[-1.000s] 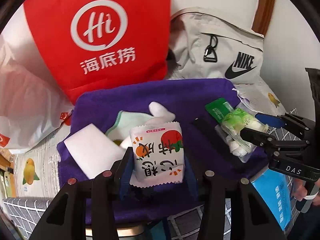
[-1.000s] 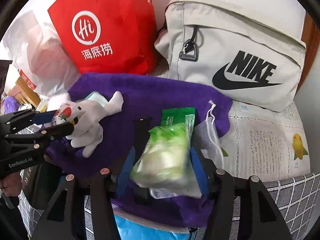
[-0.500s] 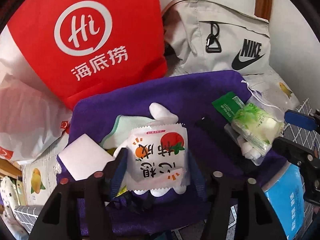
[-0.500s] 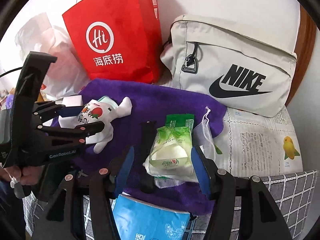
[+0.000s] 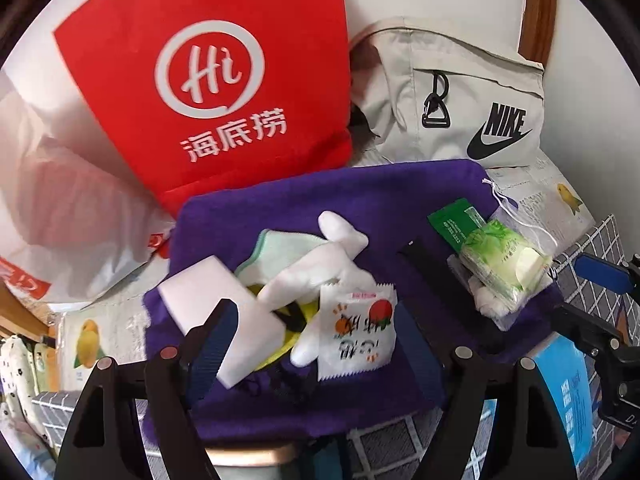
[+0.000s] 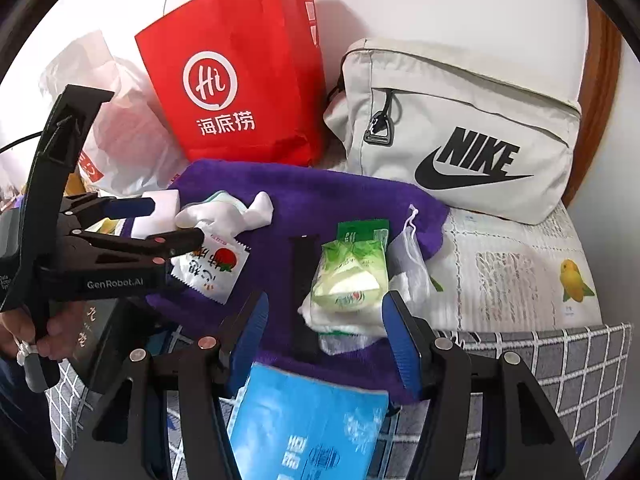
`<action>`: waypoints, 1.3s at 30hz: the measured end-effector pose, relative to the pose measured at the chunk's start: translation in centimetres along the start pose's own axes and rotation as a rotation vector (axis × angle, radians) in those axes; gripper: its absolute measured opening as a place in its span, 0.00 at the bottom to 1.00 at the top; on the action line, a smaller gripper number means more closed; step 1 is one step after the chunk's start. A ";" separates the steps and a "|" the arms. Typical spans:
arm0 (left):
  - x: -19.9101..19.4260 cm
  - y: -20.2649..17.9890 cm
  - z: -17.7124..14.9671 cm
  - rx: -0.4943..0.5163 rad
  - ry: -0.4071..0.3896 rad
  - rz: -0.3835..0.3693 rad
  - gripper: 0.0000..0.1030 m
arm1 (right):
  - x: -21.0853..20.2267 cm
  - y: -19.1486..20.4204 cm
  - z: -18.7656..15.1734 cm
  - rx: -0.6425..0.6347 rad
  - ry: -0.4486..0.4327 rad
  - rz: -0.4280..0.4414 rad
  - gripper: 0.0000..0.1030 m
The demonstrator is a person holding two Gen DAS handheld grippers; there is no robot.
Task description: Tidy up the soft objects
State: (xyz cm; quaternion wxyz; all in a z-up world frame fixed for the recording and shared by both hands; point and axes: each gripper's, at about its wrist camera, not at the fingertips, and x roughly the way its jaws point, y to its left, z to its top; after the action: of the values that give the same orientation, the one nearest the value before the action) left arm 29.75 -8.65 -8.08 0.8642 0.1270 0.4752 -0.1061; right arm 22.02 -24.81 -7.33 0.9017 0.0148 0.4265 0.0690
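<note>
Snack packet (image 5: 357,330) lies loose between opening jaws.

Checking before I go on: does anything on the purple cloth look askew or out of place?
The snack packet leans on the white plush toy, not flat, between the opening left claw jaws. A white sponge block lies crooked on the purple cloth.

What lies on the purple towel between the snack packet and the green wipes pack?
A black strap lies on the purple towel between the snack packet and the wipes pack, clearest in the right wrist view.
</note>
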 end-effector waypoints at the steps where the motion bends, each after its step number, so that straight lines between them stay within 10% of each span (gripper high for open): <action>1: -0.2 0.0 -0.2 0.004 0.002 0.013 0.77 | -0.3 0.1 -0.2 0.000 -0.002 -0.003 0.57; 17: -9.0 1.3 -8.6 -0.109 -0.025 0.072 0.84 | -6.7 5.3 -4.2 0.007 0.021 -0.011 0.57; 28: -16.3 0.9 -13.7 -0.185 -0.094 0.044 0.84 | -12.2 8.4 -7.9 0.014 -0.008 -0.047 0.90; 39: -21.4 -0.4 -17.6 -0.226 -0.121 0.016 0.84 | -17.1 9.5 -10.5 0.030 -0.040 -0.070 0.97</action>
State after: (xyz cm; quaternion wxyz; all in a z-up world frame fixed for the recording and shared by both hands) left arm 4.33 -2.08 0.95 0.9010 0.0258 0.4299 -0.0522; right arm 2.11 -18.14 -0.07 0.9116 0.0146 0.4096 0.0306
